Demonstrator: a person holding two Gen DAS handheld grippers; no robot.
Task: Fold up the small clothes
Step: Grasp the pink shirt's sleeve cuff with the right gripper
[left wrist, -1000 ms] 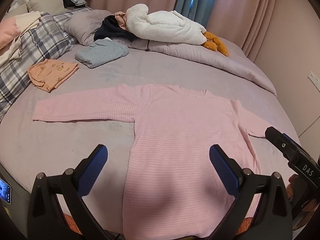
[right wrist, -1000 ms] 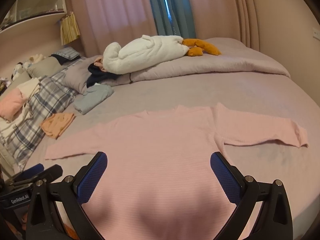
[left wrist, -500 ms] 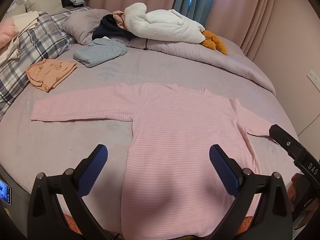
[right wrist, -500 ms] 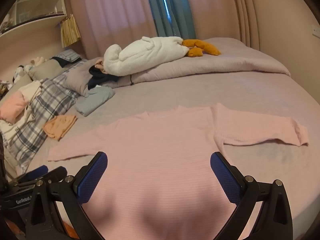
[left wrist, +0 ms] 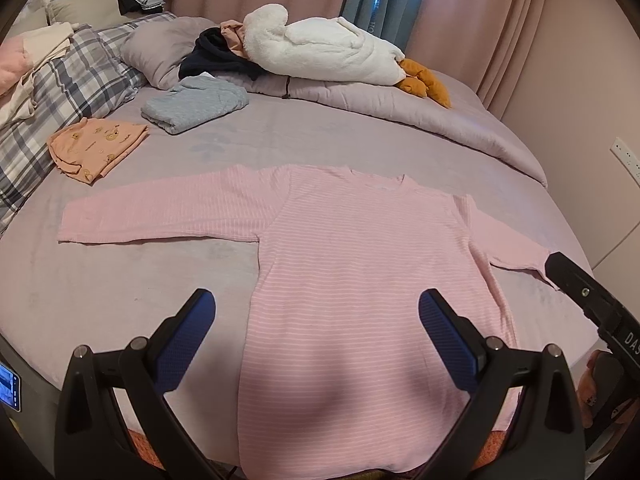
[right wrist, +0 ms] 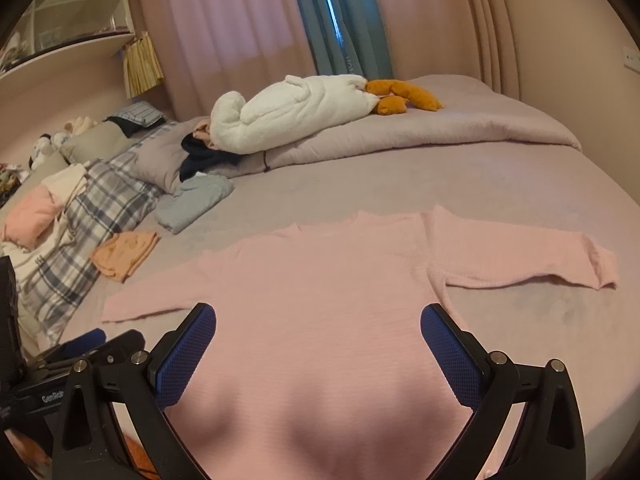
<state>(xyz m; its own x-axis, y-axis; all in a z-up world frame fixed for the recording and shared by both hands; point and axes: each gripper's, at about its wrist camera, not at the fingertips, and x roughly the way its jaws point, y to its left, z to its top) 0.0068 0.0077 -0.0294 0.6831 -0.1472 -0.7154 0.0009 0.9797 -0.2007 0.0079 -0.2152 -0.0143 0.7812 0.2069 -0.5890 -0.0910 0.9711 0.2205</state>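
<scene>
A pink striped long-sleeve shirt [left wrist: 360, 280] lies flat on the bed, both sleeves spread out sideways; in the right wrist view the same shirt [right wrist: 328, 300] fills the foreground. My left gripper [left wrist: 316, 320] hangs open above the shirt's lower hem, nothing between its blue pads. Over the shirt's body my right gripper [right wrist: 318, 332] is also open and holds nothing. The right gripper's black body [left wrist: 592, 312] shows at the left wrist view's right edge, near the right sleeve cuff.
A folded grey garment [left wrist: 196, 104] and a folded orange one [left wrist: 96, 144] lie at the back left. A plaid blanket [left wrist: 72, 92], pillows, dark clothes and a white plush goose [left wrist: 328, 52] crowd the bed's far side. The lilac sheet [left wrist: 120, 280] is bare left of the shirt.
Both views have drifted slightly, with the left gripper shifting a little rightward relative to the shirt. The shirt lies unchanged and both grippers stay open.
</scene>
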